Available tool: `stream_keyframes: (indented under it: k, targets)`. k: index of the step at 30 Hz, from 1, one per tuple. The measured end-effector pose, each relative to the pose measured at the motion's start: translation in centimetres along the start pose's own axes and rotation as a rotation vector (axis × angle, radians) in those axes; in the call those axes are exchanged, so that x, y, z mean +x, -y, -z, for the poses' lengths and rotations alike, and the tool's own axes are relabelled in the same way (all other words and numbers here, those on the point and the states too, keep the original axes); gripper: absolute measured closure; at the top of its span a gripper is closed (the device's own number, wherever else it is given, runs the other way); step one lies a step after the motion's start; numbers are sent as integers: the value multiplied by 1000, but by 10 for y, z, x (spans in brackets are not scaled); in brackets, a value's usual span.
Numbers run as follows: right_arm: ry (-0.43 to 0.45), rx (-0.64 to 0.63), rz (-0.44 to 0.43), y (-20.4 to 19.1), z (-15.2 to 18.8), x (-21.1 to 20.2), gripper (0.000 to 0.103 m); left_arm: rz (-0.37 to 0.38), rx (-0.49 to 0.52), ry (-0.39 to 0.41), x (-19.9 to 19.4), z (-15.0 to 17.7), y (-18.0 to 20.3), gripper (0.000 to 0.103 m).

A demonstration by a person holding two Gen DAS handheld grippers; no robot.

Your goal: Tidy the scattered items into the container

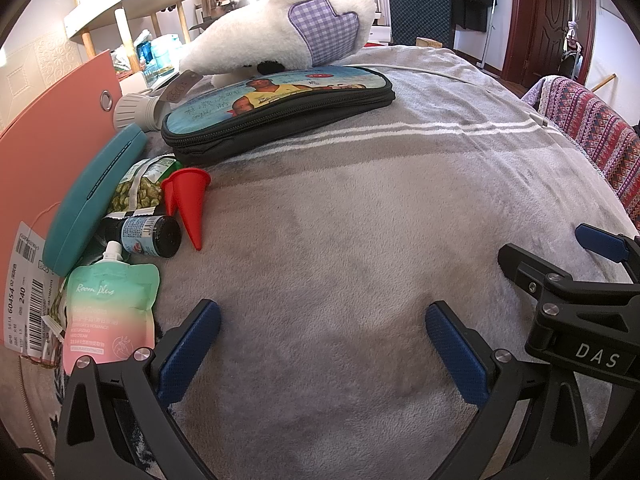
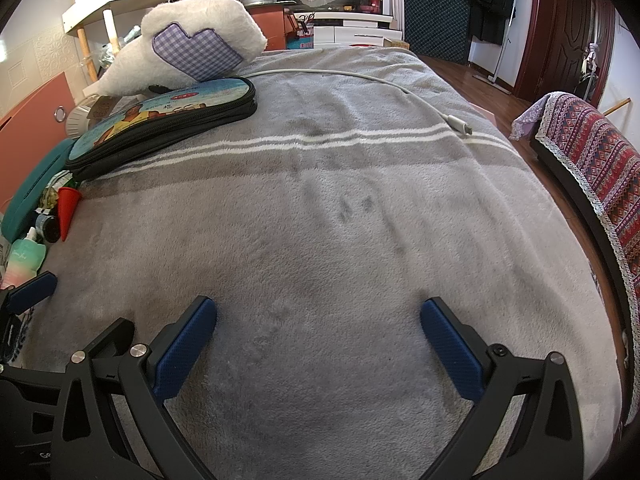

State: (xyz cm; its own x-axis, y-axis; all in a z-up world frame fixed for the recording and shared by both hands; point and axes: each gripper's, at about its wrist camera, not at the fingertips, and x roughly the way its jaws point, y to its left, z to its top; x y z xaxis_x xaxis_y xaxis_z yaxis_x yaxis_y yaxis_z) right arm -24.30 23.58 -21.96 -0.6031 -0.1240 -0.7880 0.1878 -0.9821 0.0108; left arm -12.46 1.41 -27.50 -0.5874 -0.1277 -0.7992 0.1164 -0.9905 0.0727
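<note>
Scattered items lie at the left of a grey blanket [image 1: 340,240]: a red cone [image 1: 189,204], a small dark bottle [image 1: 150,236], a mint-and-pink pouch [image 1: 110,312], a green snack bag [image 1: 138,188], a teal case [image 1: 90,204] and a printed zip pouch [image 1: 276,108]. A pink container wall [image 1: 48,132] stands beside them. My left gripper [image 1: 322,340] is open and empty, low over the blanket, right of the pouch. My right gripper [image 2: 318,340] is open and empty over bare blanket; its fingers [image 1: 600,240] show in the left wrist view.
A white plush toy [image 1: 288,36] rests on the zip pouch at the back. A white charging cable [image 2: 400,88] runs across the far blanket. A patterned cloth [image 2: 592,152] covers furniture at the right edge. A white lamp head [image 1: 136,110] lies behind the teal case.
</note>
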Motion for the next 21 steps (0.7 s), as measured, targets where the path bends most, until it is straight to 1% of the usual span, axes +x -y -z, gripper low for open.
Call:
stream_keyframes:
  k: [21]
  targets:
    - [0,0,0,0,0,0,0,-1,-2,0,0,0,0,0]
